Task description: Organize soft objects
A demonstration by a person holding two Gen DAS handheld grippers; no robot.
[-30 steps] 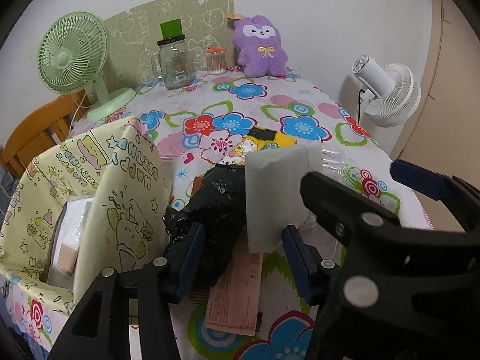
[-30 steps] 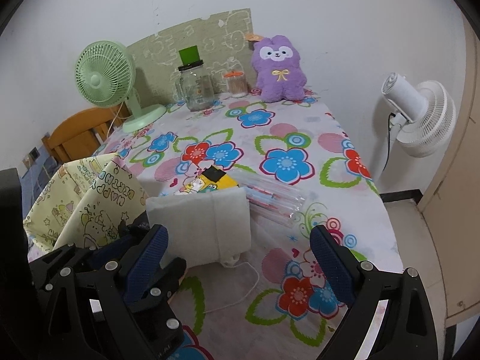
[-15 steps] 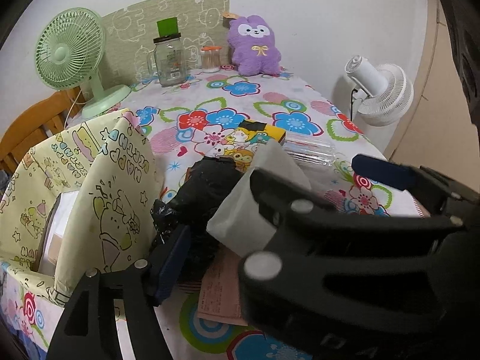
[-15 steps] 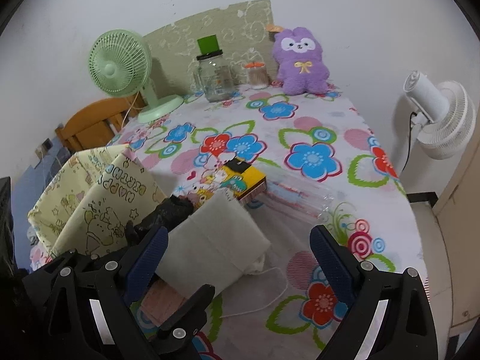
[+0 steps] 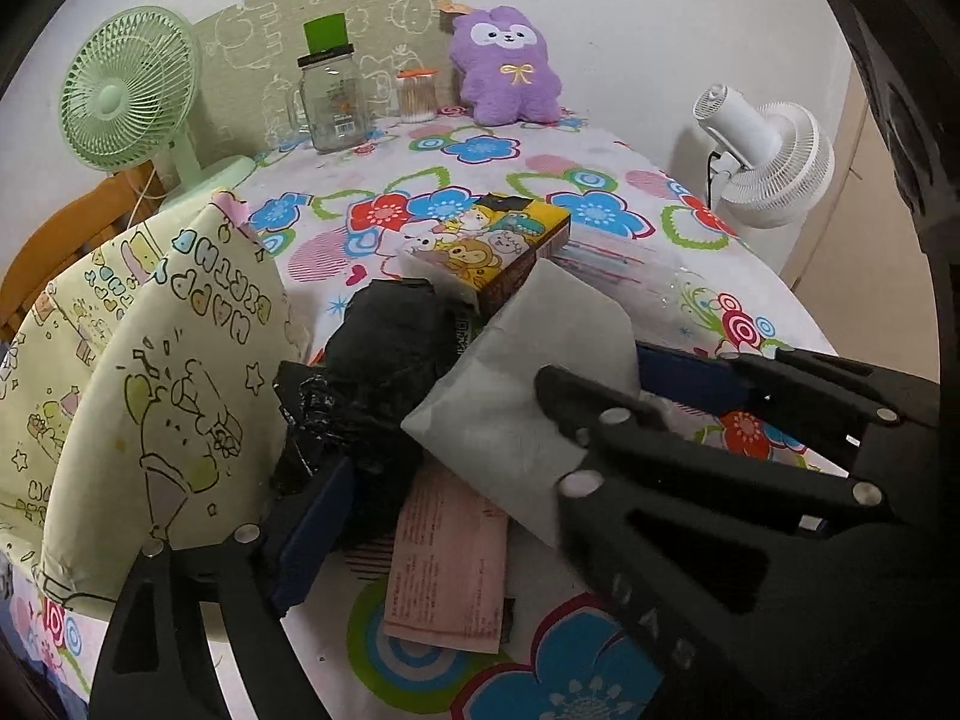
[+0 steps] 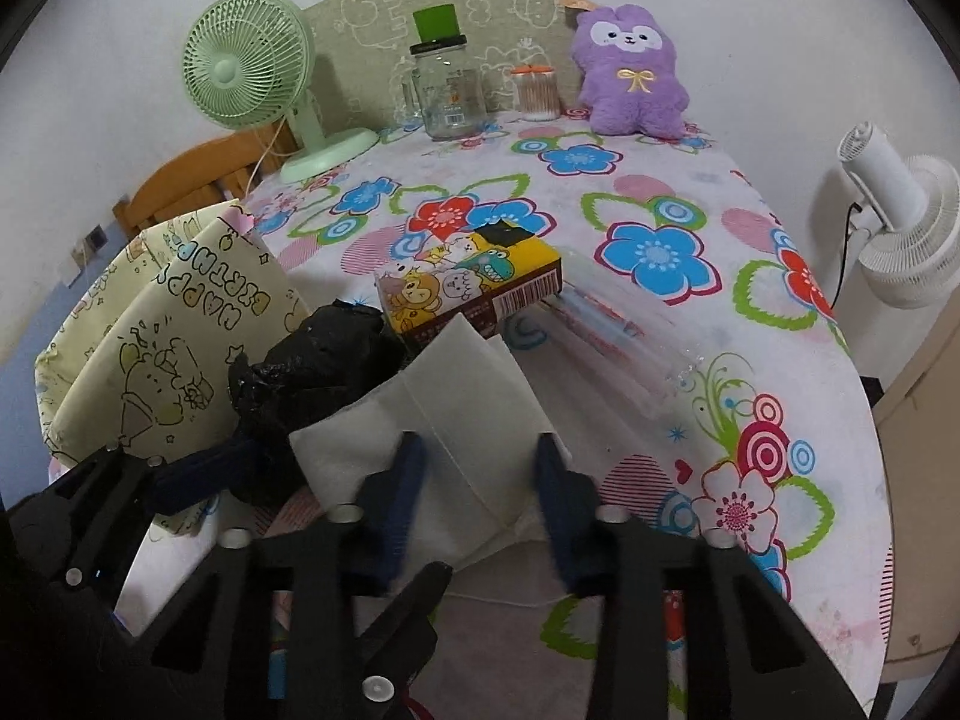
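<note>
Our right tool [image 6: 480, 480] is closing, its blue pads against the folded white cloth [image 6: 456, 396]. Our left tool [image 5: 480, 462] is opening wide around the black plastic bag [image 5: 378, 360] without gripping it. Both soft things lie on the flowered surface [image 6: 690, 210], beside the yellow gift bag [image 5: 150, 372].

A flowered table [image 6: 690, 198] carries a green fan [image 6: 252, 72], jar [image 6: 447, 96] and purple plush [image 6: 630, 84].
</note>
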